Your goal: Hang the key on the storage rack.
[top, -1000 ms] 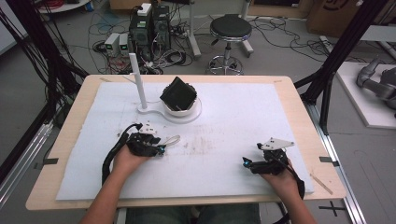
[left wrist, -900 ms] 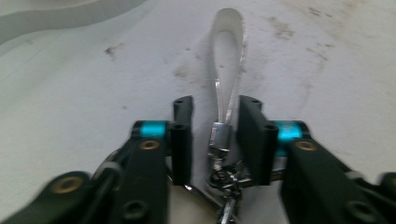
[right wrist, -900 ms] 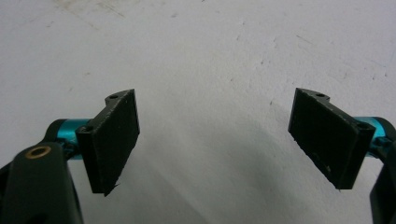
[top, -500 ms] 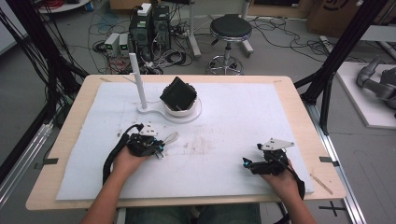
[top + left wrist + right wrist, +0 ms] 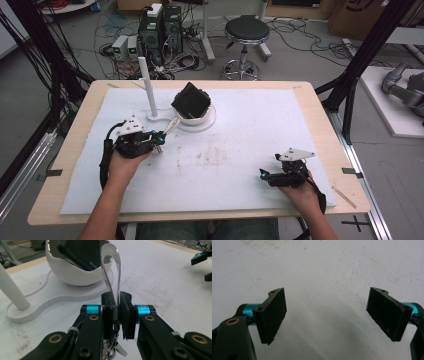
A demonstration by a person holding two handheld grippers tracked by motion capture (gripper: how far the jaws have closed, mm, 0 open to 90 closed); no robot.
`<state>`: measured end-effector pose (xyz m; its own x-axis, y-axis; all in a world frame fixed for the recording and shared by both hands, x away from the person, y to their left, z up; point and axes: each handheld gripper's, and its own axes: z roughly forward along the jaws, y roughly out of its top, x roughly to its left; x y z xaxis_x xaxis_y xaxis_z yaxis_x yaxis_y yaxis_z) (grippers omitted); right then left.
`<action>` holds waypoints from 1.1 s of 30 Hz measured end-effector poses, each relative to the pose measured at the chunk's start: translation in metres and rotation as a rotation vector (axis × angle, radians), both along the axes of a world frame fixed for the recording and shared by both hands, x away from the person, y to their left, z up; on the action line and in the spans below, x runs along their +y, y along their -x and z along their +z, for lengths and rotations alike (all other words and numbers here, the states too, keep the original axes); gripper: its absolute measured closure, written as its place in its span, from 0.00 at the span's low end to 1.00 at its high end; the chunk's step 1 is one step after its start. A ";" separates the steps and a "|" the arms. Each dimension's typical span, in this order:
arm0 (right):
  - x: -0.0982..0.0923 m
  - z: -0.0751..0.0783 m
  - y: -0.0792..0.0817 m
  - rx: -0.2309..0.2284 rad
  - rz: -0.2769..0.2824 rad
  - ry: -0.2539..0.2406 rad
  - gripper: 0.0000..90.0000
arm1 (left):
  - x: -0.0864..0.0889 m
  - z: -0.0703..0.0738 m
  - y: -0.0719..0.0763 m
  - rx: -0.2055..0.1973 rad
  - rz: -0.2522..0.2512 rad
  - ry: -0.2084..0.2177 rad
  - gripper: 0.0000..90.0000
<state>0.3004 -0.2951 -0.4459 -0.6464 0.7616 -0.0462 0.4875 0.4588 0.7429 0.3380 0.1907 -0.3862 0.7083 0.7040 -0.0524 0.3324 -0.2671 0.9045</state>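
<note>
Metal spoon (image 5: 111,272) pinched by its handle in the left gripper (image 5: 115,315), bowl end up, just near-left of the white bowl (image 5: 192,118). Likely light, stiff, slick; a handle grip suits it. Right gripper (image 5: 327,312) spread wide over the surface (image 5: 250,150), near right.

spoon handle (image 5: 115,315) hidden between jaws

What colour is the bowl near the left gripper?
White, round glossy bowl; clearest in the left gripper view.
</note>
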 end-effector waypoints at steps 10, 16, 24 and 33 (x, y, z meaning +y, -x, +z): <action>0.001 0.001 0.001 -0.001 -0.006 -0.007 0.18 | 0.005 0.021 0.001 -0.071 0.075 0.046 0.90; 0.003 0.001 -0.001 0.001 0.001 -0.011 0.18 | 0.008 0.038 -0.001 -0.118 0.105 0.071 0.90; 0.003 0.000 -0.002 -0.001 0.003 -0.012 0.18 | 0.011 0.063 -0.006 -0.162 0.137 0.061 0.90; 0.003 0.000 -0.002 0.001 0.006 -0.013 0.18 | 0.021 0.085 -0.016 -0.194 0.198 0.037 0.90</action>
